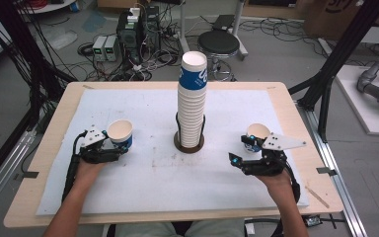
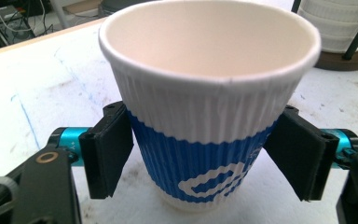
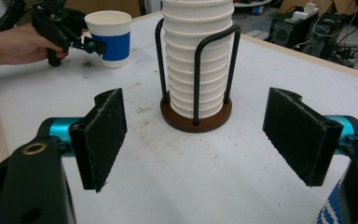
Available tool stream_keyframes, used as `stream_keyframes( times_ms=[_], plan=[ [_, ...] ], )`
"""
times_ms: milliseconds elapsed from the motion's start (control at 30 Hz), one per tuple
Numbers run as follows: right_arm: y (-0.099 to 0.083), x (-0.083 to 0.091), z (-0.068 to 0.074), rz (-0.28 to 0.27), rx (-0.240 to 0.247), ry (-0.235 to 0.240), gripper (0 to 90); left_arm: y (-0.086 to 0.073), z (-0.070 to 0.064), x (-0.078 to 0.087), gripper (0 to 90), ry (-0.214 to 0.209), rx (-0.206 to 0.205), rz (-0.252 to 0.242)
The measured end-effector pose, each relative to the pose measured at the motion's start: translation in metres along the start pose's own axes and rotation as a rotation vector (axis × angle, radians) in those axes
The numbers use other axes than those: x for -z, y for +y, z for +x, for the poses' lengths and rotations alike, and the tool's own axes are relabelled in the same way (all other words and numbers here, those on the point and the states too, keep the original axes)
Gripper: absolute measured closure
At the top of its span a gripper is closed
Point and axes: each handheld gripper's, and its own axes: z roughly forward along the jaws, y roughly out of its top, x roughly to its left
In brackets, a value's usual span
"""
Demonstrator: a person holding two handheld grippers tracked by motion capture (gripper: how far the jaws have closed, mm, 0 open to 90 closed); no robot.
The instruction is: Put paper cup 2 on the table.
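A white and blue ribbed paper cup (image 2: 209,107) stands on the white mat, left of centre in the high view (image 1: 120,132). My left gripper (image 2: 200,149) is shut on it, one black pad against each side of its blue band. A tall stack of the same cups (image 1: 192,98) rises from a black wire holder on a brown base (image 3: 193,119) in the middle. My right gripper (image 3: 193,140) is open and empty and faces that holder. In the high view the right gripper (image 1: 242,149) has a second single cup (image 1: 257,133) upright just beyond it.
The white mat (image 1: 153,173) covers most of the wooden table (image 1: 54,128). A black stool (image 1: 219,43), power boxes and cables lie on the floor behind the table. Black frame posts stand at both sides.
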Motion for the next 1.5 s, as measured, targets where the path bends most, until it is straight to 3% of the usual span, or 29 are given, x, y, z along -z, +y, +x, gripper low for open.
stream_keyframes(
  times_ms=[167, 300, 367, 633, 800, 833, 900, 967, 1033, 1200, 1500],
  plan=[
    [-0.001, -0.001, -0.001, -0.001, 0.002, 0.002, 21.9, -0.001, 0.000, 0.003, 20.0, 0.001, 0.019, -0.006],
    [-0.003, -0.001, -0.003, 0.006, 0.003, -0.005, 21.9, -0.002, 0.000, 0.010, 17.0, -0.026, 0.049, -0.030],
    [-0.004, 0.000, -0.004, 0.005, 0.004, -0.012, 21.8, -0.003, 0.002, 0.018, 16.3, -0.043, 0.068, -0.054],
    [-0.005, 0.003, -0.006, 0.003, 0.002, -0.028, 21.8, -0.006, 0.005, 0.043, 16.3, -0.034, 0.092, -0.111],
    [-0.007, 0.006, -0.008, -0.007, 0.010, -0.064, 21.9, 0.002, 0.002, 0.060, 16.3, -0.050, 0.091, -0.202],
    [-0.007, 0.007, -0.008, -0.008, 0.007, -0.070, 21.8, 0.008, 0.001, 0.066, 16.3, -0.048, 0.099, -0.261],
    [-0.007, 0.008, -0.009, -0.012, 0.014, -0.088, 21.2, 0.009, 0.001, 0.068, 16.0, -0.049, 0.103, -0.280],
    [-0.009, 0.009, -0.010, -0.008, 0.024, -0.122, 21.0, 0.013, 0.002, 0.072, 16.0, -0.071, 0.127, -0.345],
    [-0.010, 0.010, -0.010, -0.010, 0.022, -0.142, 20.5, 0.016, 0.002, 0.074, 16.0, -0.064, 0.134, -0.367],
    [-0.012, 0.015, -0.013, -0.031, 0.007, -0.184, 20.5, 0.023, 0.003, 0.074, 16.0, -0.085, 0.136, -0.398],
    [-0.018, 0.025, -0.018, -0.037, -0.014, -0.213, 20.5, 0.035, -0.004, 0.072, 16.0, -0.104, 0.104, -0.402]
  ],
)
